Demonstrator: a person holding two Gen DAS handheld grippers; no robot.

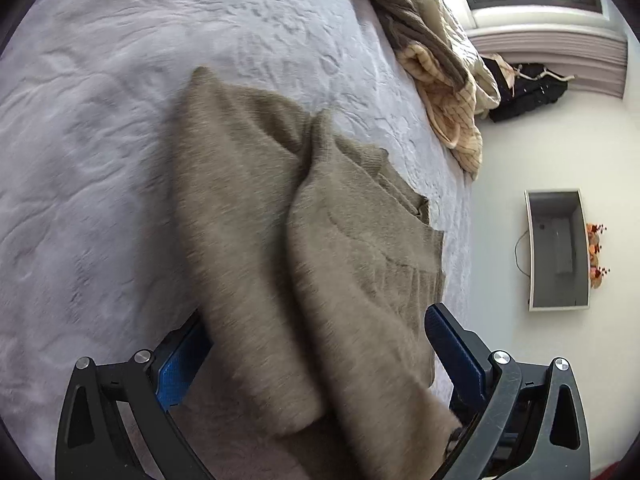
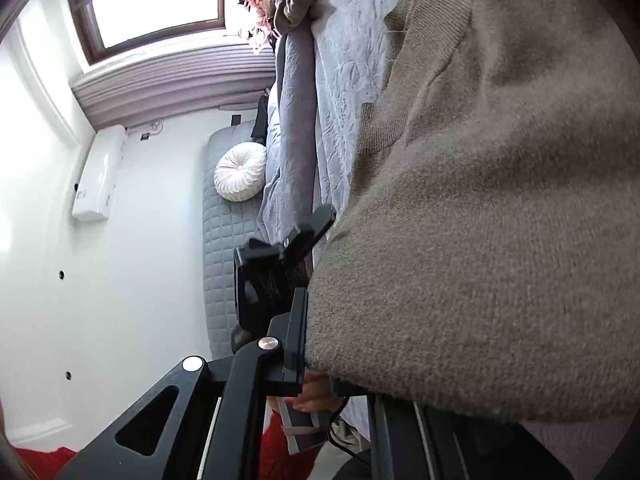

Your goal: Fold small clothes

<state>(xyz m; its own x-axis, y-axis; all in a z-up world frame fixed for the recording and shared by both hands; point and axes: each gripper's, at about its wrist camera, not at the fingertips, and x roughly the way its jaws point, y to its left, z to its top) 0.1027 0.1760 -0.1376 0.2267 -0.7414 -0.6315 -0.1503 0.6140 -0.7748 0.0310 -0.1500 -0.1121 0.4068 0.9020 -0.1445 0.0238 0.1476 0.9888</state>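
Observation:
A taupe knit sweater (image 1: 248,208) lies on the pale lavender bedspread (image 1: 100,140), one side folded up over the other. My left gripper (image 1: 316,316) stands open, its blue pads (image 1: 180,360) wide apart on either side of the cloth without pressing it. In the right wrist view the sweater (image 2: 480,240) fills the right half and hangs over my right gripper (image 2: 320,300), which is shut on its edge. Only that gripper's left finger (image 2: 298,340) shows; the other is under the knit. The left gripper (image 2: 280,256) appears just beyond, with a hand (image 2: 316,396) below.
A heap of other clothes (image 1: 436,64) lies at the bed's far edge. A window (image 2: 152,0), a wall air conditioner (image 2: 100,172), a grey quilted headboard (image 2: 224,240) with a round white cushion (image 2: 240,176), and a wall-mounted screen (image 1: 558,250) surround the bed.

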